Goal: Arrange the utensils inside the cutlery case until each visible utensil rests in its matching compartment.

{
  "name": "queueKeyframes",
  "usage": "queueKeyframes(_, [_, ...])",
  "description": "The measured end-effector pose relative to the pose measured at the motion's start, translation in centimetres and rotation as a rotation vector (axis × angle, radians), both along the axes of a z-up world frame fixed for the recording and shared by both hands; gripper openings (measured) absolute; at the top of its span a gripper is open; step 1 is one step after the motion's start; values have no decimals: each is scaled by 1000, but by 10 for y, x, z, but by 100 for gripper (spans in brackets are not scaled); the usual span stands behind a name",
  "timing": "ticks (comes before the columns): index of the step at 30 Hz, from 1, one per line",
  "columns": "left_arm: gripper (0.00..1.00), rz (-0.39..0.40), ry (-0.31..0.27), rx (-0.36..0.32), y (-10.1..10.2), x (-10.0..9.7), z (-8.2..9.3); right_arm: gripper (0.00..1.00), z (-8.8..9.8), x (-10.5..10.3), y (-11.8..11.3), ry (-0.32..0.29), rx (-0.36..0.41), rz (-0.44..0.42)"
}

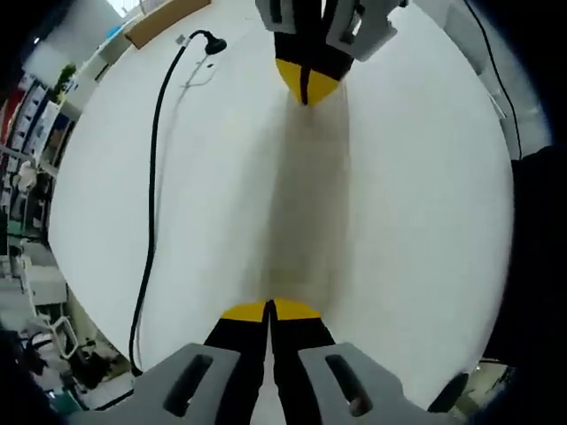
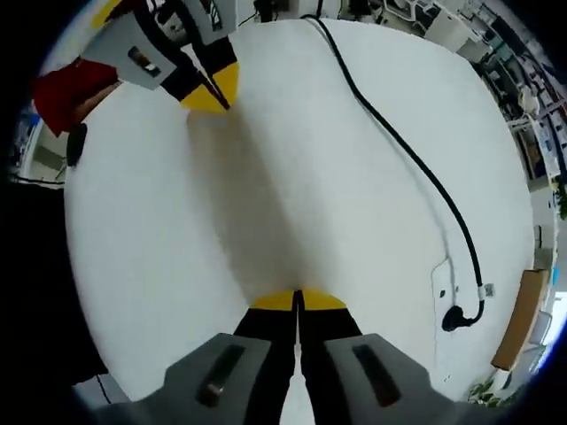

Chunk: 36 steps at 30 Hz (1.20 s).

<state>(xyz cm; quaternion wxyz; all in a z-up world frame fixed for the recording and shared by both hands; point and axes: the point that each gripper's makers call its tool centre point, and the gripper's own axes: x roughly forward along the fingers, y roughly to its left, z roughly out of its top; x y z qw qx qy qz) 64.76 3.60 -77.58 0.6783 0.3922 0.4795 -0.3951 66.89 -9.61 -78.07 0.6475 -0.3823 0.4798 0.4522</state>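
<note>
Plainly, nothing is sorted yet — the left gripper (image 1: 270, 305) and right gripper (image 2: 297, 297) face each other over the white table (image 1: 399, 221), jaws closed, empty.

A white desk (image 1: 399, 221) spreads under even light, a black cable (image 1: 152, 204) trailing across it toward ten o'clock. Beyond its nine o'clock edge stand cluttered shelves (image 1: 35, 133); a brown board (image 1: 164, 19) lies at eleven.

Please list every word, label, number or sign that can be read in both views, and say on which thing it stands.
None can be read.
White table: blank.
Black cable: a small tag near its plug, too small to read.
Left tongs and right tongs: yellow tips, no print.
Shelves behind: too blurred.
</note>
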Motion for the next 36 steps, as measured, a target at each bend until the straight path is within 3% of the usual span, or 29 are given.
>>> queueKeyframes(1, [0,28,72,-28,-2,-10,0,0,2,-1,0,3,9,-10])
queueKeyframes(3, [0,29,119,-36,-3,-17,-4,0,-1,-10,-6,53,-36,29])
queueKeyframes(6, [0,36,133,-14,0,-18,-15,0,-9,-16,-7,91,-50,19])
queueKeyframes(7, [0,65,149,24,6,-21,-21,0,-14,-18,-9,96,-63,6])
queueKeyframes(8, [0,32,143,-1,1,-19,-19,0,-19,-24,-13,114,-91,14])
queueKeyframes(9, [0,50,152,8,4,-20,-18,0,-15,-20,-12,70,-91,62])
queueKeyframes(11, [0,56,177,-4,5,-19,-18,0,-16,-23,-11,124,-106,-30])
queueKeyframes(13, [0,111,199,-22,5,-20,-20,0,-16,-22,-11,122,-107,-48])
queueKeyframes(15, [0,79,192,-11,4,-20,-20,0,-17,-20,-9,95,-102,3])
queueKeyframes(19, [0,62,180,-7,3,-20,-20,0,-16,-23,-11,106,-95,-21])
queueKeyframes(22, [0,112,176,-30,3,-19,-20,0,-16,-24,-10,86,-89,-6])
queueKeyframes(26, [0,50,146,-1,2,-21,-19,0,-17,-23,-9,81,-108,4])
queueKeyframes(28, [0,74,149,4,1,-19,-20,0,-17,-22,-10,72,-110,-4])
queueKeyframes(30, [0,118,154,-5,2,-18,-20,0,-17,-24,-12,64,-63,-122])
queueKeyframes(32, [0,97,143,2,2,-20,-20,0,-16,-22,-11,18,-41,-22])
queueKeyframes(33, [0,85,135,7,2,-20,-19,0,-16,-22,-11,10,-33,-14])
queueKeyframes(36, [0,88,103,7,1,-21,-19,0,-15,-21,-12,0,10,-80])
